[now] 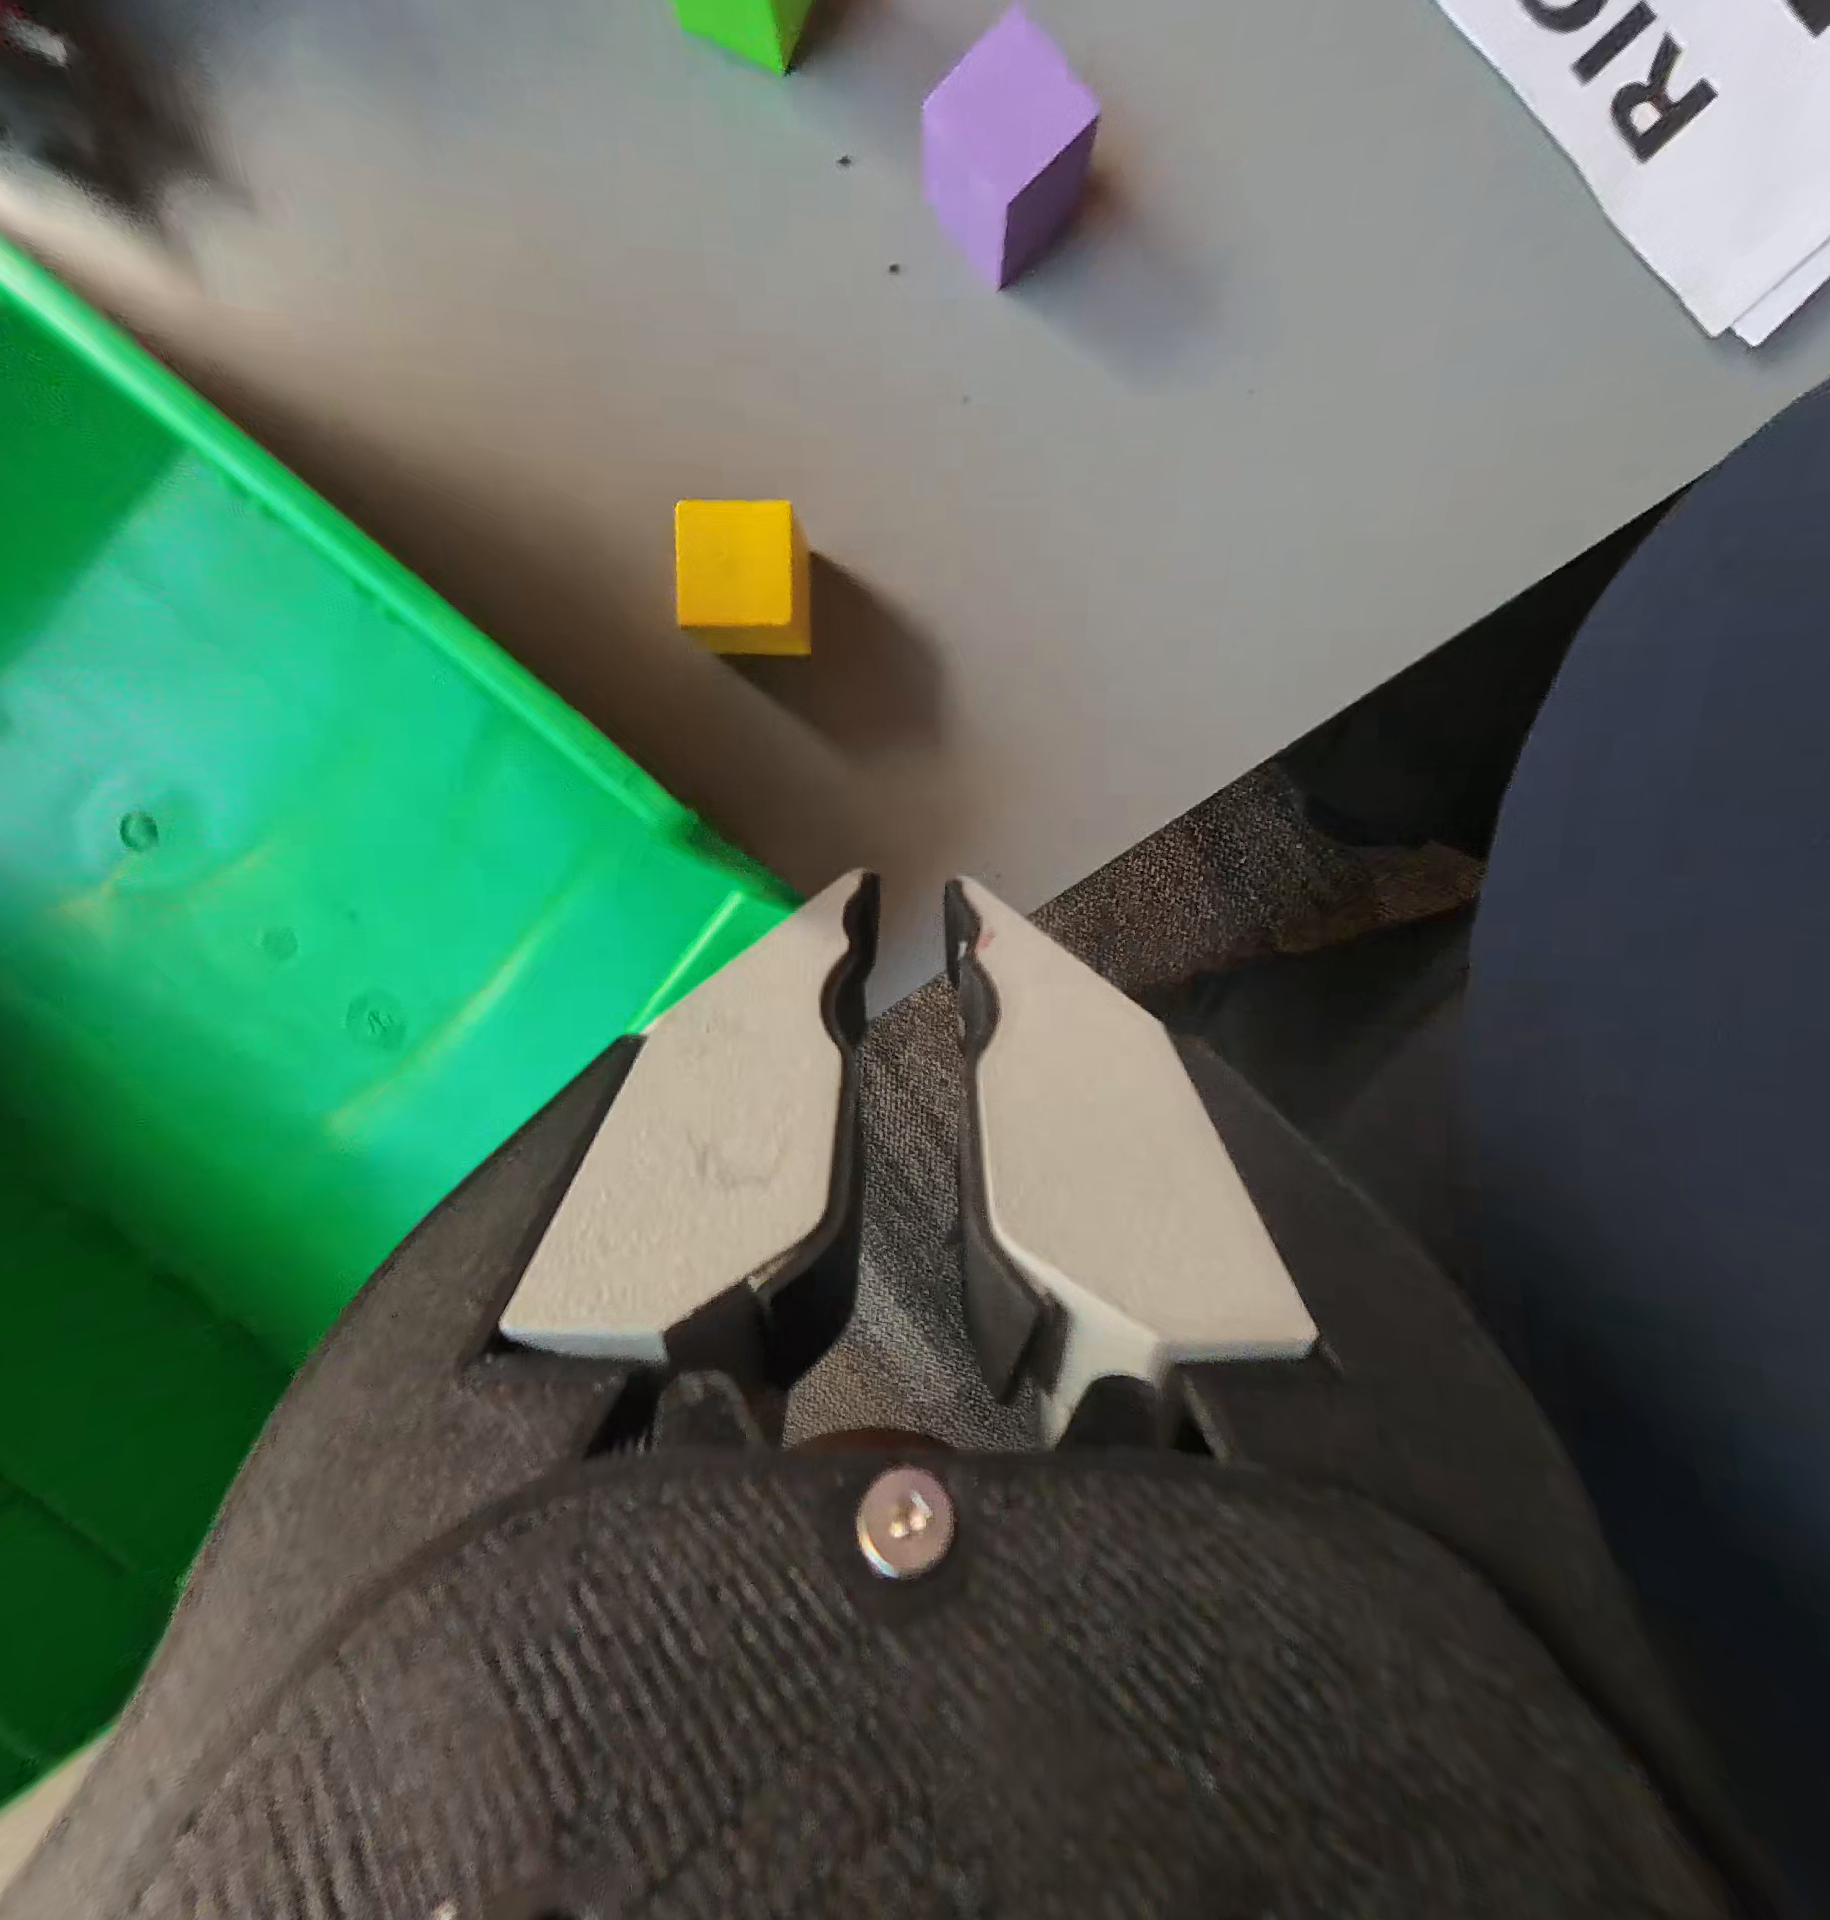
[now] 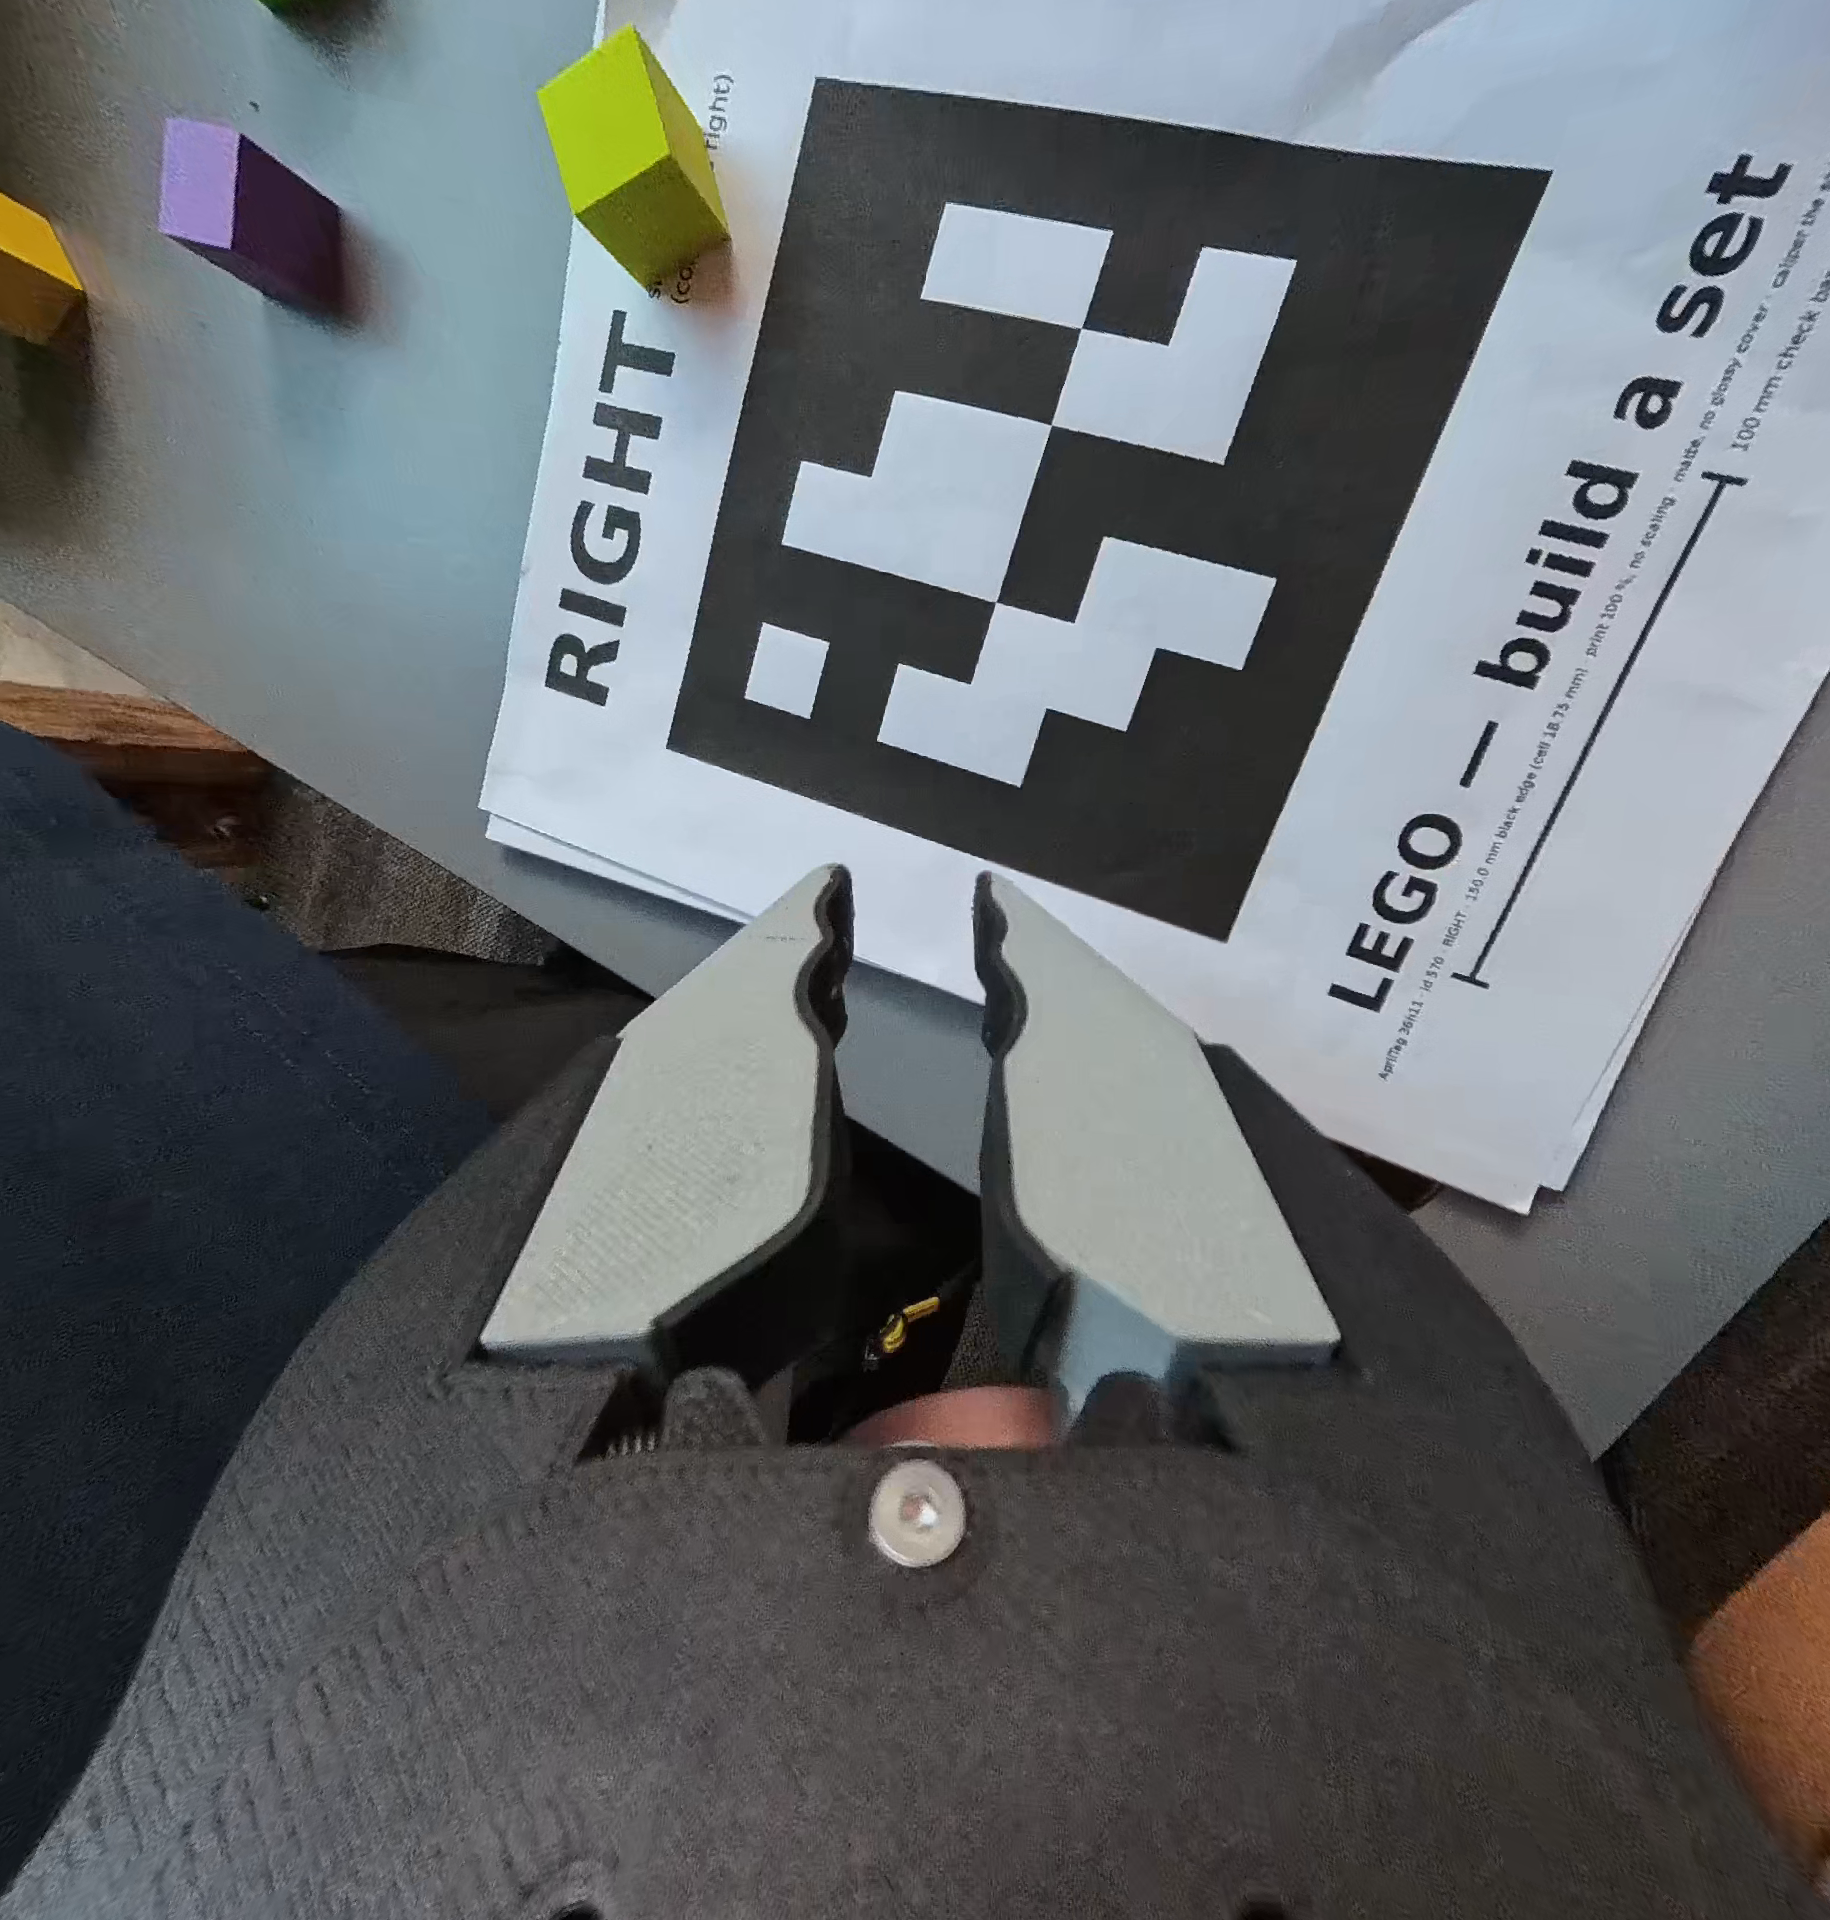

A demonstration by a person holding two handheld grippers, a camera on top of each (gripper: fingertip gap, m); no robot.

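In the left wrist view, a green bin (image 1: 267, 779) fills the left side, set at a slant on the grey surface (image 1: 1150, 520). What shows of its inside is bare green plastic, though part of it is blurred. Just past its rim a yellow cube (image 1: 742, 575) stands on the surface. Farther off sit a purple block (image 1: 1004, 156) and, at the top edge, the corner of a green block (image 1: 755, 26). White printed sheets (image 1: 1721, 156) lie at the top right. The left gripper (image 1: 911, 914) hovers over the near edge of the surface beside the bin's corner, pointing toward the yellow cube but well short of it. Its jaws stand slightly apart with a narrow gap, and only surface and grey carpet show between them; nothing is held. Dark blue cloth (image 1: 1669, 1039) fills the right side.

In the right wrist view, dark blue fabric (image 2: 111, 1039) fills the left. Farther back on the surface (image 2: 267, 499) stand a yellow block (image 2: 7, 260), a purple block (image 2: 246, 208) and a lime-green block (image 2: 630, 166), the last resting on the edge of a stack of white sheets (image 2: 1410, 831) that bear a large black-and-white square marker. The right gripper (image 2: 911, 904) hangs over the near edge of these sheets, tilted downward. Its jaws are a little apart, wider than the left gripper's, and hold nothing.
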